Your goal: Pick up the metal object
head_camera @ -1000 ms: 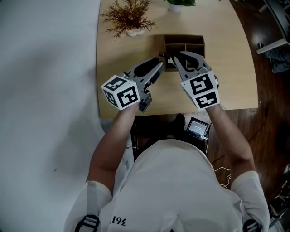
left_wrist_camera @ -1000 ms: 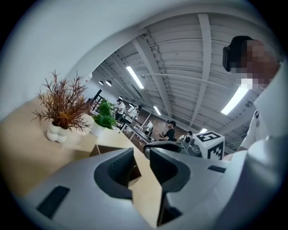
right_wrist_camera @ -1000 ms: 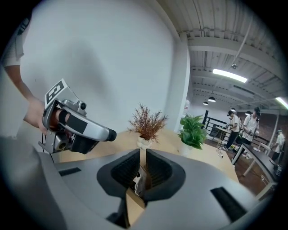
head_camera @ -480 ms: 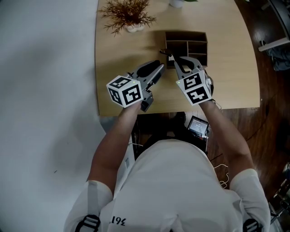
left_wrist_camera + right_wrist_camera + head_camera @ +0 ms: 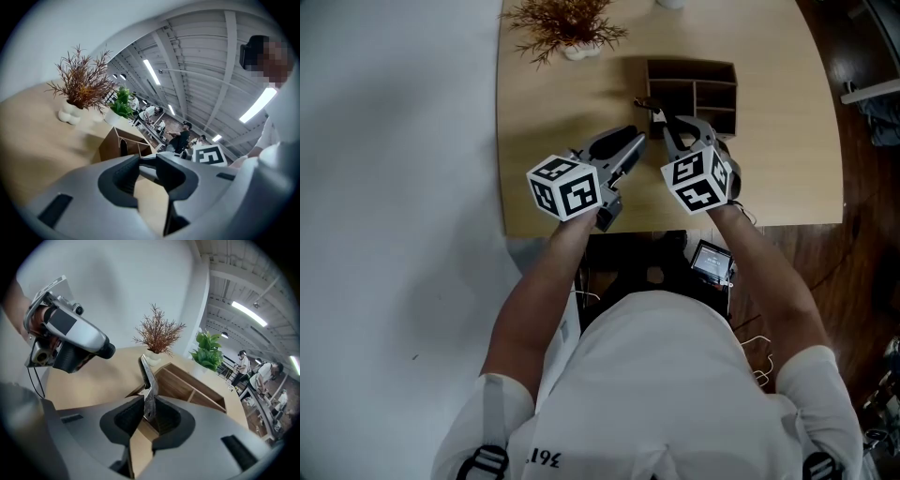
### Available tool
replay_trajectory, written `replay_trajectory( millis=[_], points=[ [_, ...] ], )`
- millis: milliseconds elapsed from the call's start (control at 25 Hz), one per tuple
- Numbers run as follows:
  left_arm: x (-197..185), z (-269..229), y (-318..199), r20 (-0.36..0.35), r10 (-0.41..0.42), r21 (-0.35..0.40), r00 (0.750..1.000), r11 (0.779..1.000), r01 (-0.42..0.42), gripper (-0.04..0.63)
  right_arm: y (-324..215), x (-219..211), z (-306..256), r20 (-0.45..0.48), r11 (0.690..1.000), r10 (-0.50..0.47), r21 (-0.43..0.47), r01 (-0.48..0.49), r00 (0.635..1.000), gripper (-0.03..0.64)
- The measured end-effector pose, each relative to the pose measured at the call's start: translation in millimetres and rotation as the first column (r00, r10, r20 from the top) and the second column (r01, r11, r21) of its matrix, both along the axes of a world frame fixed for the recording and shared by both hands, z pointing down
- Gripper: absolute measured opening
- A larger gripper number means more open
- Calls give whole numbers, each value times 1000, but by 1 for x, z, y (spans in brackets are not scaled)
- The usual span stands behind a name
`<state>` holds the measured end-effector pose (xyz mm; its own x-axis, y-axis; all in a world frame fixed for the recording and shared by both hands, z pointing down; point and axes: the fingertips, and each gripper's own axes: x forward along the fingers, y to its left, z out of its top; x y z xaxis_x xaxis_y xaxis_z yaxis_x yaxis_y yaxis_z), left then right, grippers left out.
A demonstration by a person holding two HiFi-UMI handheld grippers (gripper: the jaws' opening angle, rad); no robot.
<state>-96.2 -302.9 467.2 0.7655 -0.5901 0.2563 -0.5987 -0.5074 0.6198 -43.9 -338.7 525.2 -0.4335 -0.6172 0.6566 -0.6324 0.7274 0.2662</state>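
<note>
A thin, flat metal object [image 5: 148,381] stands upright between the jaws of my right gripper [image 5: 149,412], which is shut on its lower end. In the head view that gripper [image 5: 659,120] hangs over the table just left of the wooden organizer box [image 5: 717,71], and the metal object [image 5: 647,104] pokes out past the fingertips. My left gripper [image 5: 634,142] hovers close beside it on the left. Its jaws are together with nothing between them [image 5: 148,162].
The box [image 5: 190,389] has open compartments. A dried reddish plant in a white pot [image 5: 567,26] stands at the back left of the tan table [image 5: 534,112], and a green plant [image 5: 208,351] behind the box. People and desks show far off.
My right gripper has tipped more steeply and drawn slightly left, still holding the metal object by the box. The left gripper has barely moved.
</note>
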Motion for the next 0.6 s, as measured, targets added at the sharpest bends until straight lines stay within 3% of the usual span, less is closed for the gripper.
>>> replay_trajectory(
  millis=[600],
  points=[
    [7,10,11,8,24,-28,1000,999,-23,87,-1,6,21,-26,999,27,-19,-27,999,44]
  ],
)
